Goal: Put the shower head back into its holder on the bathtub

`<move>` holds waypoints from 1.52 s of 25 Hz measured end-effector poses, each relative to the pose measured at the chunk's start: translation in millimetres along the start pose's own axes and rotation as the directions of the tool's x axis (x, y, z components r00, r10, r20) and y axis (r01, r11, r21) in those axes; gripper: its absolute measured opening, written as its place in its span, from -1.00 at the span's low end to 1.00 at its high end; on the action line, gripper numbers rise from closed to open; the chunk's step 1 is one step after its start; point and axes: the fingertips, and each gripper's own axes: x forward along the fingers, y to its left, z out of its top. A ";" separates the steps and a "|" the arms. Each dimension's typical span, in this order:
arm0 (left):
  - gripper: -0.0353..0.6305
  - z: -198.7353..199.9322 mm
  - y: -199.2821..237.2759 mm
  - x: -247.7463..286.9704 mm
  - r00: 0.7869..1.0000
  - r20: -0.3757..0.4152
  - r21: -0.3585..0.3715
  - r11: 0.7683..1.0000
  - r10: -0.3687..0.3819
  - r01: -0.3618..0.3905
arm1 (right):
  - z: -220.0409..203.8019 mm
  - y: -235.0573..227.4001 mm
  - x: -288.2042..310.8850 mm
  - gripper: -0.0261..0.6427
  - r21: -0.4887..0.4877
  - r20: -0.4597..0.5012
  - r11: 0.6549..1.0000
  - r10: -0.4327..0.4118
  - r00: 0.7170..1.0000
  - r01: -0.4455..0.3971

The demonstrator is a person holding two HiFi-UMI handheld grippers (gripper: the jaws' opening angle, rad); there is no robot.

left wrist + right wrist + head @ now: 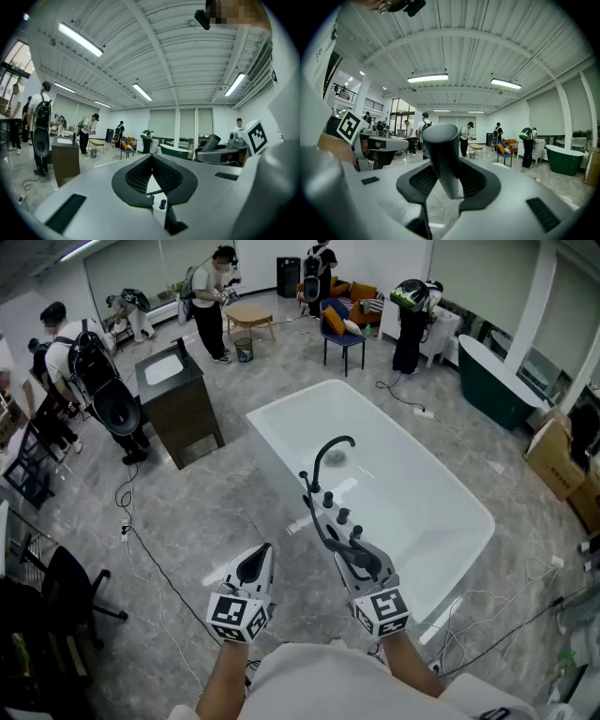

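The white bathtub (281, 437) stands ahead, with a curved black faucet (333, 451) and a row of black knobs (335, 508) on its near rim. My right gripper (361, 562) hovers at the near end of that row, shut on the dark handle of the shower head (355, 537). The black hose (316, 517) curves back toward the faucet. In the right gripper view the handle (440, 154) stands upright between the jaws of the right gripper (445, 180). My left gripper (255, 565) hangs over the floor beside the tub, its fingertips together and nothing in them; the left gripper (151, 176) looks the same in its own view.
A dark vanity cabinet (178, 399) with a sink stands to the left of the tub. Cables (127, 531) trail over the marble floor. A black chair (66, 596) is near left; a dark green tub (497, 381) and cardboard boxes (553, 460) are at the right. Several people stand at the back.
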 end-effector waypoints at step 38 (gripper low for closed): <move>-0.86 8.3 48.5 -51.1 0.997 0.022 0.057 0.995 -0.080 0.079 | 8.2 36.0 20.4 -0.50 -0.031 -0.006 0.992 -0.126 0.992 0.126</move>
